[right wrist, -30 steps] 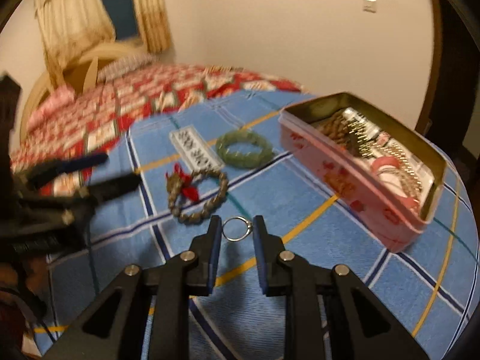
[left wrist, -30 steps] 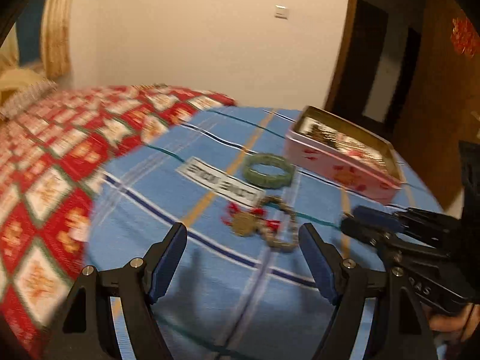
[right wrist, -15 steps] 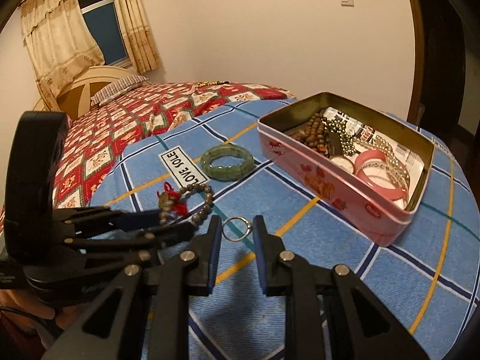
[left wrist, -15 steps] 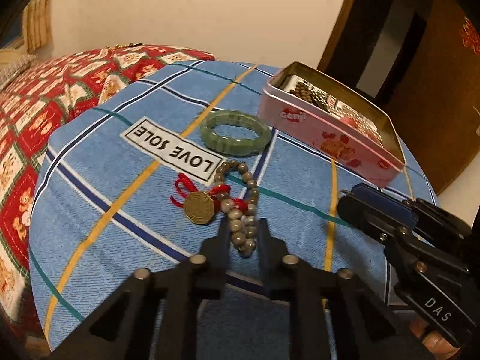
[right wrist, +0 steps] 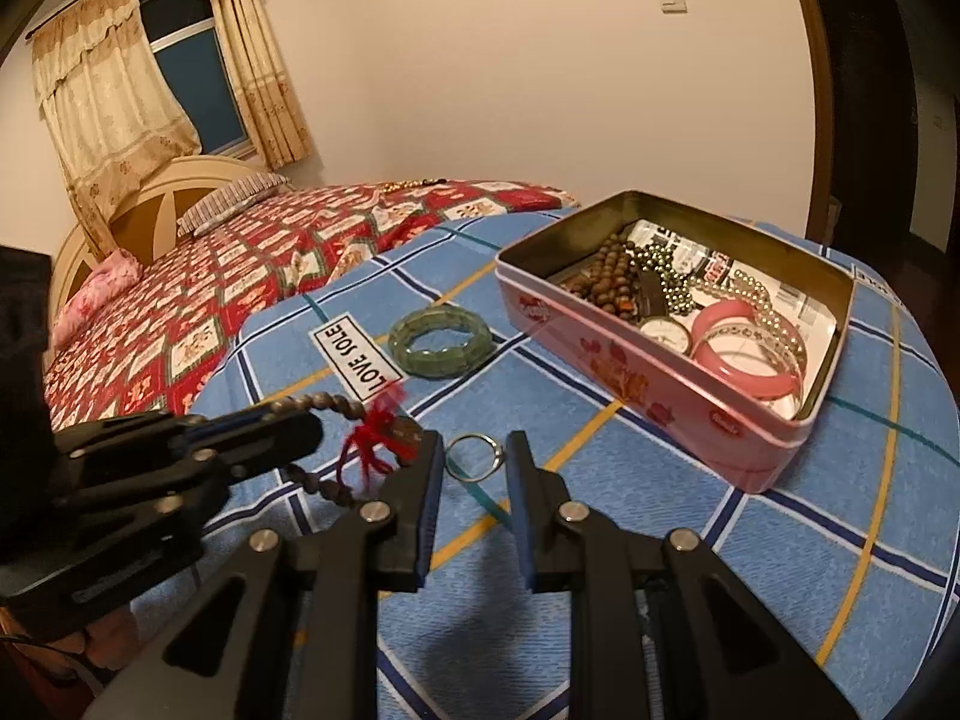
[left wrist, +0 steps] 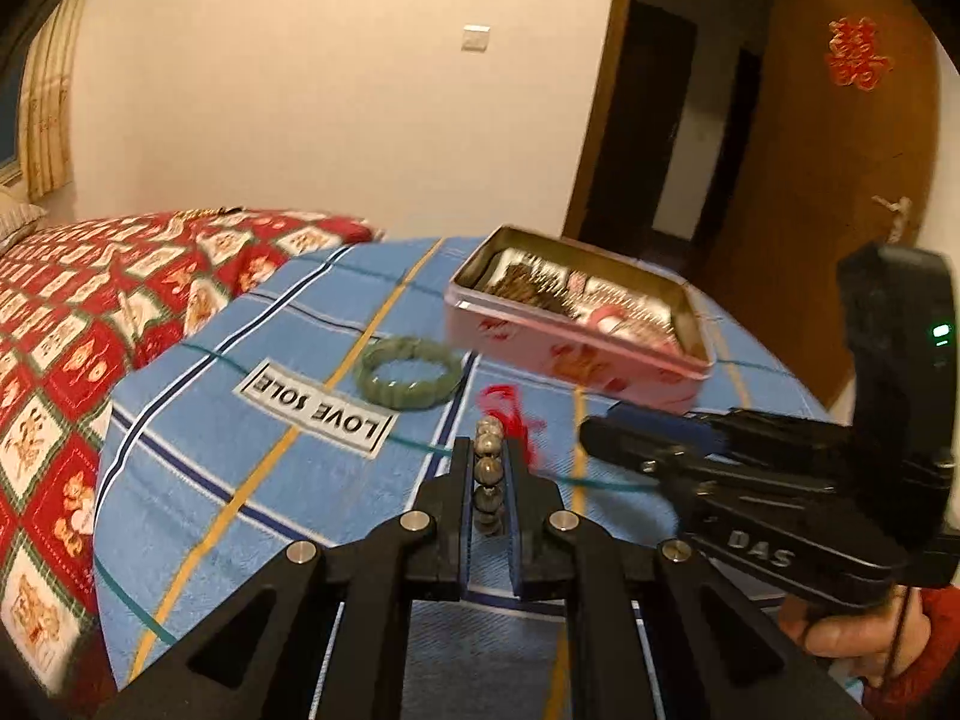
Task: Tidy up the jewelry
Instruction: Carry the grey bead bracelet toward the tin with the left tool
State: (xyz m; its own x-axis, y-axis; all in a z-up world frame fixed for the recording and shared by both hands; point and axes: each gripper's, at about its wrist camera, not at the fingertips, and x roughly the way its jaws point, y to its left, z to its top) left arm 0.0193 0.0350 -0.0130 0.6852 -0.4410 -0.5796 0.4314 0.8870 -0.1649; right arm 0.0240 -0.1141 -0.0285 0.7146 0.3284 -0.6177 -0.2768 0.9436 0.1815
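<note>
Left gripper [left wrist: 487, 468] jaws clamp grey-brown bead bracelet [left wrist: 489, 471], red tassel; right gripper [right wrist: 475, 462] jaws parted.

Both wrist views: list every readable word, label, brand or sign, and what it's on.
"LOVE SOLE": white label on the blue checked cloth, seen upside down.
"DAS": black body of the right gripper, in the left wrist view.
Red double-happiness sign on the brown door.
Red printing on the side of the pink tin: too blurred to read.
Printed paper inside the tin: too small to read.
</note>
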